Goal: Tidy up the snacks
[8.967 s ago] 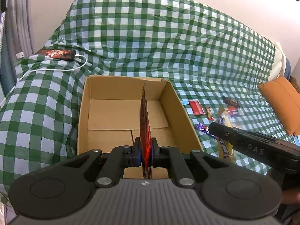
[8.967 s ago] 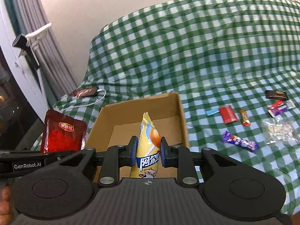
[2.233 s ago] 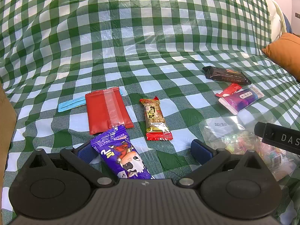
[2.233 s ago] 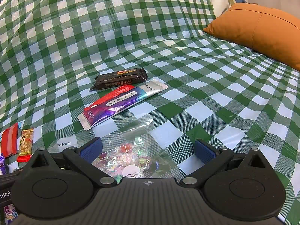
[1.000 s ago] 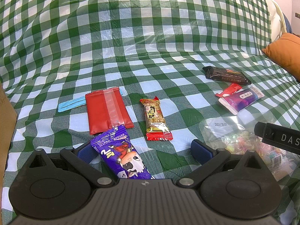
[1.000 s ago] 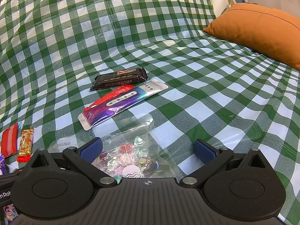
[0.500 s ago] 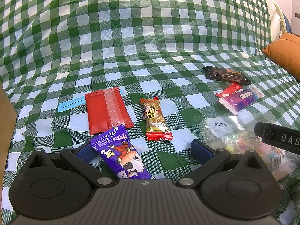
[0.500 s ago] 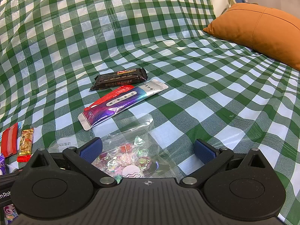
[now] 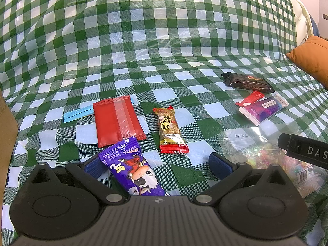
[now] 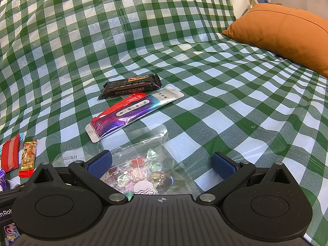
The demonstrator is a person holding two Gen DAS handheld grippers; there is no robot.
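While spread wide: left hand-held gripper [image 9: 157,164]

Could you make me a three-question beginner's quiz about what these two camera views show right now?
1. True or false: the left hand-held gripper is shut on the purple snack packet.
2. Which item lies between the fingers of the right hand-held gripper? A) black biscuit bar B) clear candy bag C) orange cushion
3. Fill in: just beyond the purple snack packet lies a flat ___ pouch.

Key:
1. False; its jaws are open, the packet lying between them.
2. B, the clear candy bag.
3. Red.
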